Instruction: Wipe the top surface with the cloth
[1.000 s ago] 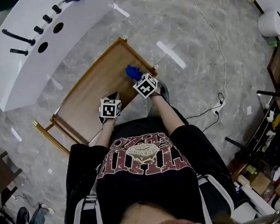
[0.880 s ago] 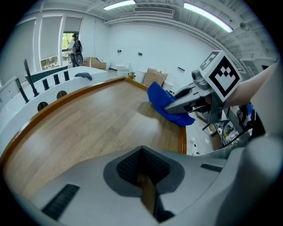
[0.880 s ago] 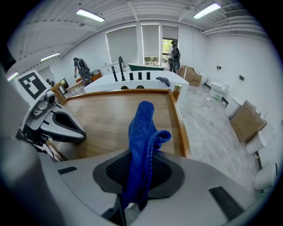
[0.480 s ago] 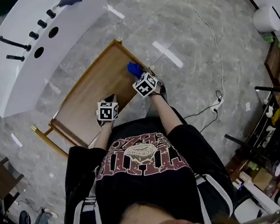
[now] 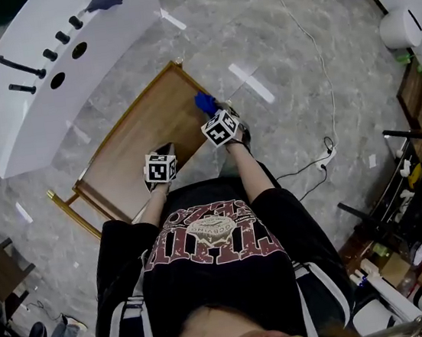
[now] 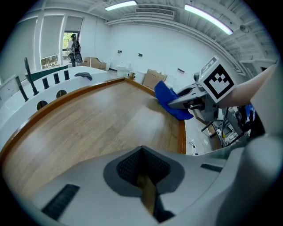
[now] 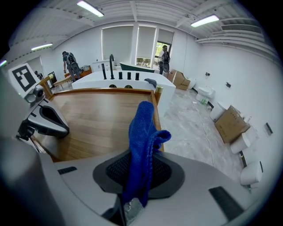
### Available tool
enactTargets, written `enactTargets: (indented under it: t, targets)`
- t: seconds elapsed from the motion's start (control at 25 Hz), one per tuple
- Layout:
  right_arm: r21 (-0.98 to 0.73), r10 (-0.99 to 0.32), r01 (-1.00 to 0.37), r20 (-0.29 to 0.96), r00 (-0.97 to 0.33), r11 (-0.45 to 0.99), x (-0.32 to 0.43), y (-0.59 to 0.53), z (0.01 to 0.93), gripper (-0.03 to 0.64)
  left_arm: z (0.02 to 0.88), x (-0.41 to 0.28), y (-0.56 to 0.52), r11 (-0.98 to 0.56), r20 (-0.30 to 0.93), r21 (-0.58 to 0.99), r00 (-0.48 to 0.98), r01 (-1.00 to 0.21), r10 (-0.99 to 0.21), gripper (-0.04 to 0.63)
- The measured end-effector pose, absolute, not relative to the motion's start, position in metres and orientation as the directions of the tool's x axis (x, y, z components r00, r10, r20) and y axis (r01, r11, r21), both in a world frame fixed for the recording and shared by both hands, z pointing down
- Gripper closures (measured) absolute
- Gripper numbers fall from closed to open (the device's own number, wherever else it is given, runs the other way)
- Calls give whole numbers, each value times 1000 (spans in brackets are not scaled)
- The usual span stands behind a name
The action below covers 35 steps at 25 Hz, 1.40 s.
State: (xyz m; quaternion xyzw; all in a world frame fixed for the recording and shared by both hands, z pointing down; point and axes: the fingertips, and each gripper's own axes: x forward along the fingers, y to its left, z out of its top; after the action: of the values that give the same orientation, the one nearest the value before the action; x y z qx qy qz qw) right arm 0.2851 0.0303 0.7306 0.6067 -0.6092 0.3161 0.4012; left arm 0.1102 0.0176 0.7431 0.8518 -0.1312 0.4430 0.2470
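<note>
A wooden table top [image 5: 133, 135] with a raised rim lies in front of me. My right gripper [image 5: 212, 114] is shut on a blue cloth [image 5: 204, 102] by the table's right edge, near the far corner. In the right gripper view the blue cloth [image 7: 142, 137] stands up out of the right gripper [image 7: 139, 155], over the wooden top [image 7: 97, 119]. My left gripper [image 5: 164, 150] sits at the near edge, shut and empty. The left gripper view shows the left gripper [image 6: 142, 152] low over the table top [image 6: 97, 123], with the blue cloth [image 6: 170, 102] ahead to the right.
A white bathtub [image 5: 50, 62] with black taps stands beyond the table on the grey marble floor. A white cable [image 5: 327, 71] runs along the floor at right. White toilets [image 5: 402, 27] and shelving crowd the right side. Two people [image 7: 69, 64] stand far off.
The right gripper has carried the blue cloth a little farther toward the table's right edge and far corner. The left gripper has hardly moved.
</note>
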Motion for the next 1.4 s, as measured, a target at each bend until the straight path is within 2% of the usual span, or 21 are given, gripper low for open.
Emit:
enactTargets:
  t: [0.72,1.4]
  targets:
    - [85,-468,-996,882,64,24,278,21,727,531,734,104,17,-812,809,308,586,-496,-51,549]
    - [-21,-519,-949,834,-191,315,169,-27,709,531,715,37,-15,-634,783,294,561,-715,-269,549]
